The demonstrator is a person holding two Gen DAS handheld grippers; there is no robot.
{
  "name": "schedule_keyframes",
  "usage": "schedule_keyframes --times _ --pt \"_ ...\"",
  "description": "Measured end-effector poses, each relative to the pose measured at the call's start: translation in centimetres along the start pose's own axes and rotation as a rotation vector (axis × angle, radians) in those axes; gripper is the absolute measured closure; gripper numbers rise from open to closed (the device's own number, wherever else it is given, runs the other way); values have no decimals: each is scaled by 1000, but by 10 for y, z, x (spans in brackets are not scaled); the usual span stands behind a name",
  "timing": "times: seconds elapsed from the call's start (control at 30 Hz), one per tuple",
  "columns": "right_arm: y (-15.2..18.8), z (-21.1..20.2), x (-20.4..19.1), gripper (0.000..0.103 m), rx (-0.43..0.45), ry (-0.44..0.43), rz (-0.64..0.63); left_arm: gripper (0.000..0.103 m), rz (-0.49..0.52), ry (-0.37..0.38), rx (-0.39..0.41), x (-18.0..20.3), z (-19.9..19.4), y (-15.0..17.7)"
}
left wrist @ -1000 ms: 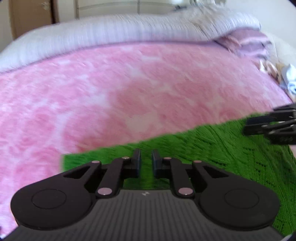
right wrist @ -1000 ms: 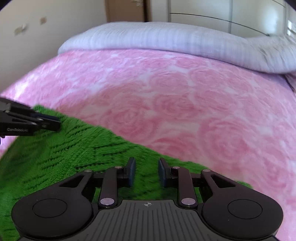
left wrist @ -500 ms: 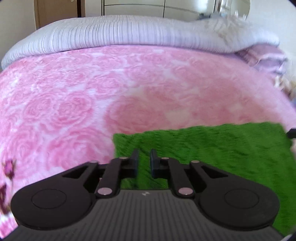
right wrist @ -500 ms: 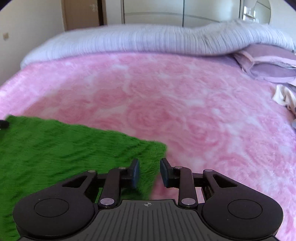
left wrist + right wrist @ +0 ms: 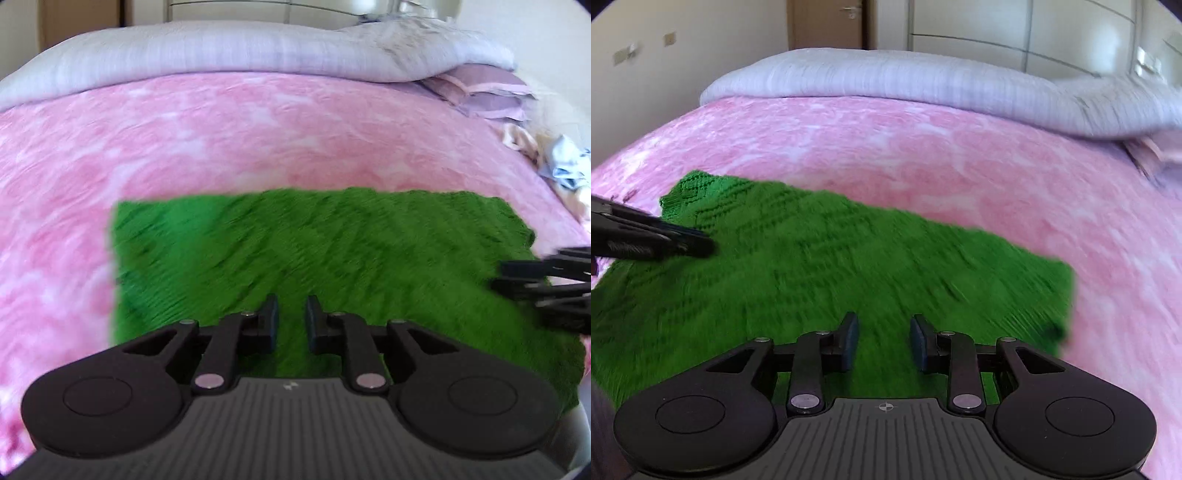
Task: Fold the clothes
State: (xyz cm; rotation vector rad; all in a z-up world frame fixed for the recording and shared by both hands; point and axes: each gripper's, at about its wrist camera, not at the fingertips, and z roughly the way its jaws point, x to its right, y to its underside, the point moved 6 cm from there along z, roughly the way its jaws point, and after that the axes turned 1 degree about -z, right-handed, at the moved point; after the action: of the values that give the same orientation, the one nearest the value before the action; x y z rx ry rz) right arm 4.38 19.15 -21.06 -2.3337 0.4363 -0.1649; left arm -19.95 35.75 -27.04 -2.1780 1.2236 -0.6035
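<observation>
Far left, the pink rose-patterned blanket (image 5: 55, 221) covers the bed, with a pale lilac quilt (image 5: 221, 51) rolled along its far edge. Coming in, there's the green knitted garment (image 5: 314, 251), lying flat on the blanket as a broad rectangle, its left edge straight and its left corner square. The left gripper (image 5: 291, 321) hangs over the near part of that garment, right of its left edge, and its jaws are all but clenched: only a narrow slit shows between them, with green knit behind it, and whether any fabric is caught there I cannot tell. Further right, the right gripper (image 5: 496, 276) pokes in from the picture's edge, its tips over the garment's right side, short of the right-hand corner. Beyond it, purple pillows (image 5: 487, 96) and a small heap of pale clothes (image 5: 561, 166) sit at the bed's right side. Over to the right wrist's view: the left gripper comes in from the left border with its tips over the knit near the far left corner. The garment runs slantwise across the blanket, and its right corner lies to the right of the right gripper's fingers. That gripper hovers above the garment's near middle, jaws released, a clear gap between the pads and nothing pinched. Behind the bed stand a brown door (image 5: 827, 22) and pale wardrobe fronts (image 5: 1015, 33).
</observation>
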Motion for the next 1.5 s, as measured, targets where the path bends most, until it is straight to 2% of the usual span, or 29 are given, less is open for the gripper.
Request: schedule_keyframes --times 0.07,0.23,0.3,0.4,0.47,0.53,0.6,0.73,0.83,0.97,1.07,1.17,1.27,1.33,1.4,1.5 --pt "14 -19 18 74 -3 11 32 101 -19 -6 -2 -12 -13 10" --pt "26 -52 24 73 -19 75 97 100 -45 -49 -2 -13 -46 24" --pt "23 -66 18 73 9 72 131 97 -52 -36 13 -4 -58 28" --pt "22 -81 -8 73 49 0 138 94 -38 13 19 19 -70 42" --pt "31 -83 -27 73 36 -24 103 93 -18 9 -2 30 -68 58" --pt "47 -77 -37 73 -4 7 62 92 -3 -22 4 35 -69 74" --pt "65 -82 -35 73 8 26 60 90 -18 -27 16 31 -75 83" --pt "79 -96 -21 74 -9 15 133 92 -98 -35 13 17 -85 88" --pt "72 -106 -24 73 -9 50 113 93 -125 -70 31 13 -97 87" --pt "67 -118 -35 73 38 50 98 87 -141 -95 44 15 -102 83" --pt "75 -105 -32 73 -7 53 106 85 -132 -131 4 17 -89 89" --pt "82 -101 -25 73 -44 64 143 85 -115 -161 -3 23 -91 89" --pt "81 -107 -18 73 -88 69 197 84 -130 -167 -21 25 -98 85" --pt "79 -113 -16 72 -87 61 251 80 -155 -155 -41 25 -104 84" --pt "77 -117 -17 70 -85 78 288 76 -149 -146 -61 27 -108 84" --pt "79 -118 -23 56 -94 102 342 75 -101 -149 -86 31 -113 85"
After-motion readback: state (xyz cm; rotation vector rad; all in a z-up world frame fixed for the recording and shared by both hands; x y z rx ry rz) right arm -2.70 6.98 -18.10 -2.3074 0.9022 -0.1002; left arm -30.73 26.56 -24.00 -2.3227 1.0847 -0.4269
